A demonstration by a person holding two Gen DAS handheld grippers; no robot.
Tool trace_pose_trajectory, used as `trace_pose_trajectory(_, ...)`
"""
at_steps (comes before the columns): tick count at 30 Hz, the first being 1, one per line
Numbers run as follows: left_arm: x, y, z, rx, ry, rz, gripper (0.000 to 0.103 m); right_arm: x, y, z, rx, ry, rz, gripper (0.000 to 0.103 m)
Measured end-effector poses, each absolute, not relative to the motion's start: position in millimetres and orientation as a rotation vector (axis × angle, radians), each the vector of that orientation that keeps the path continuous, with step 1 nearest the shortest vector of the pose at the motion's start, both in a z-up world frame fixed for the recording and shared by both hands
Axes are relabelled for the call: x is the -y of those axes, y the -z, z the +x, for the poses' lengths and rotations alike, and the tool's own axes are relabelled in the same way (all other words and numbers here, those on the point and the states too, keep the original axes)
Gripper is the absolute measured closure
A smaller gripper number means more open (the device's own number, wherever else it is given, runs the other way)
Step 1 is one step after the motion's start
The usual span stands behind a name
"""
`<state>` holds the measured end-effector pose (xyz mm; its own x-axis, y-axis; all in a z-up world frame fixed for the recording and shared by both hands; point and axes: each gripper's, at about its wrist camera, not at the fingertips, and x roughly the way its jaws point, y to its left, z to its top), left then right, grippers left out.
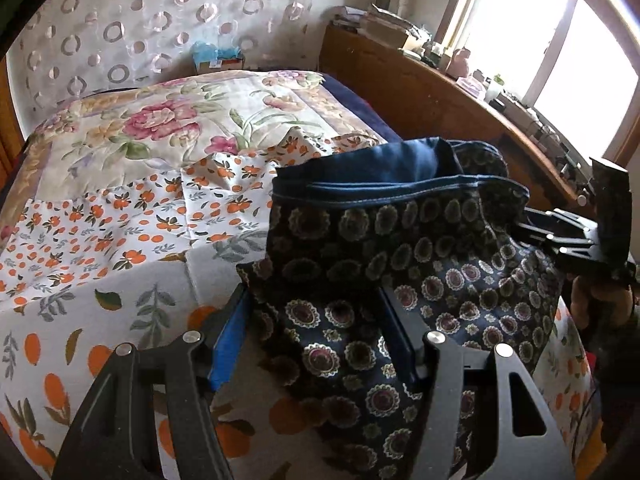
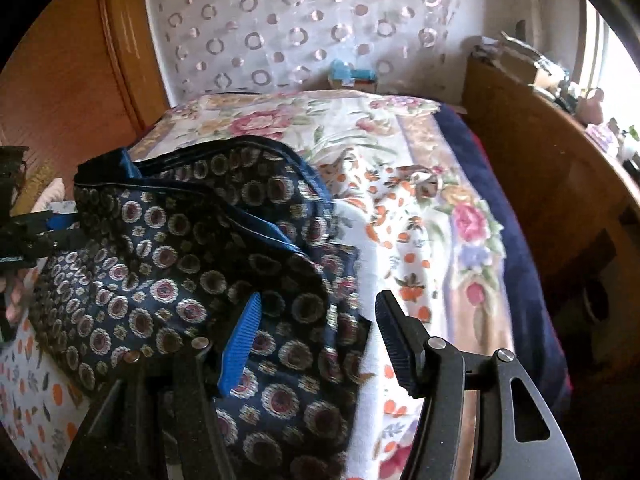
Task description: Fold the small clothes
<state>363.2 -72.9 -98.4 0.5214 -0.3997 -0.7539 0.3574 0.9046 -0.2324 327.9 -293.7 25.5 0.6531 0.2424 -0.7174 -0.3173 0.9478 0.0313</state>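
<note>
- The left hand-held gripper point(image 1: 316, 344) fills the bottom of its own view, its jaws standing moderately wide with the dark patterned garment point(image 1: 400, 280) between the blue pads; the cloth drapes over the right-hand finger, but the pads do not appear to press on it, so I judge it loose rather than gripped.
- The right hand-held gripper point(image 2: 316, 340) sits at the bottom of its view, jaws likewise parted; its blue left pad lies on the garment point(image 2: 180, 272) and its black right finger stands clear over the bedspread; nothing is clamped.
- The garment, navy with round medallions and a plain blue lining at its upper hem, lies bunched on the bed point(image 1: 120, 240), centre right in the left view, centre left in the right view.
- Both grippers flank it from opposite ends, probably to lay it flat before folding.
- An orange-print cloth point(image 1: 140, 216) lies beyond; a wooden headboard shelf point(image 1: 420, 92) runs along the upper right.
</note>
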Motion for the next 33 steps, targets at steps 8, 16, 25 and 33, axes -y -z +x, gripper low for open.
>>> trace_pose_trajectory(8,74.3,95.8,357.3,-0.894,0.465,0.0,0.092,312.2,-18.5,357.2,-0.823,-0.364,-0.085,0.042)
trace_pose_trajectory(16,72.5,86.1,343.8,-0.843,0.442,0.021,0.095,304.9,-19.2,364.3,-0.792,-0.342,-0.133,0.042)
trace_pose_trajectory(25,65.0,88.2,342.0,-0.838,0.422,0.025,0.095,299.7,-11.0,379.9,-0.786,-0.319,-0.131,0.038)
trace_pose_trajectory(33,66.8,95.3,345.3,-0.857,0.422,0.027,0.095,309.9,-6.8,387.0,-0.811,-0.368,-0.065,0.037)
